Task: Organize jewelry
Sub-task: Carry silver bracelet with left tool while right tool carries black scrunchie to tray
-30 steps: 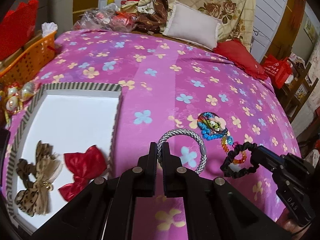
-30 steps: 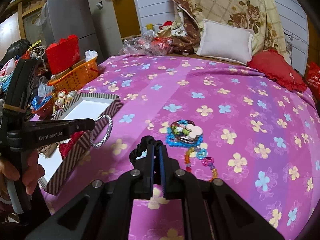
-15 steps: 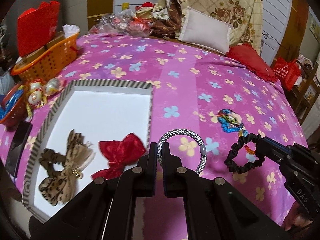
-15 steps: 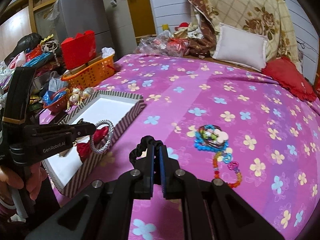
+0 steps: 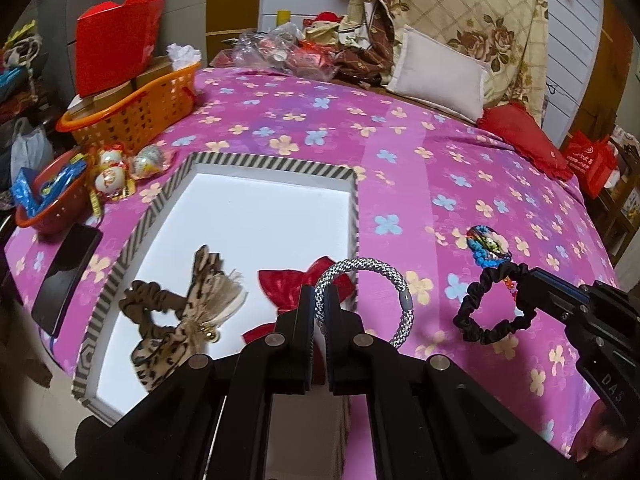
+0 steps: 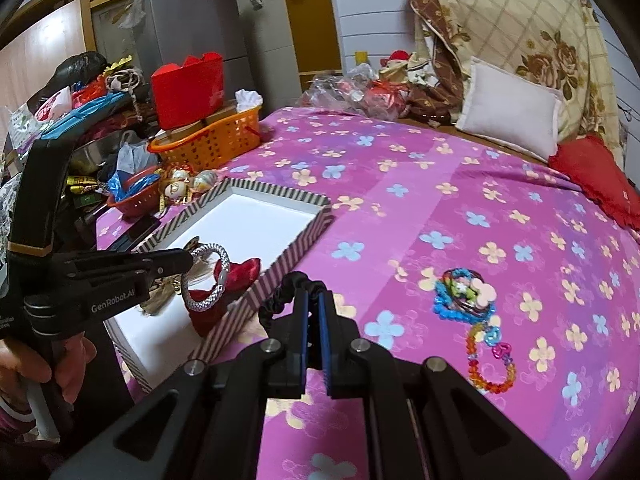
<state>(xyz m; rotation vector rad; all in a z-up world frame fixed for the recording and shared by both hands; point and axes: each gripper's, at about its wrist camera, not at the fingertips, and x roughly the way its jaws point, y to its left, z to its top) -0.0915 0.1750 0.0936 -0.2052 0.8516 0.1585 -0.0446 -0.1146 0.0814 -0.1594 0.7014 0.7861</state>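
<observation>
My left gripper (image 5: 319, 298) is shut on a silver braided bracelet (image 5: 394, 294) and holds it above the right rim of the striped box (image 5: 276, 164); it also shows in the right wrist view (image 6: 188, 258). My right gripper (image 6: 314, 304) is shut on a black scrunchie (image 6: 280, 300), held above the bedspread just right of the box; the scrunchie also shows in the left wrist view (image 5: 488, 332). In the box lie a leopard bow scrunchie (image 5: 180, 320) and a red bow (image 5: 288, 284). A colourful bead jewelry piece (image 6: 466, 292) with a bead chain (image 6: 490, 364) lies on the bed.
The pink flowered bedspread (image 6: 460, 184) covers the bed. An orange basket (image 5: 132, 112), a red bowl (image 5: 52, 200), small figurines (image 5: 120, 168) and a black phone (image 5: 66, 276) sit left of the box. Pillows (image 5: 436, 76) and clutter line the far edge.
Both grippers have moved left toward the box with their items. The bracelet now hangs over the box's right rim; the scrunchie has come nearer the box.
</observation>
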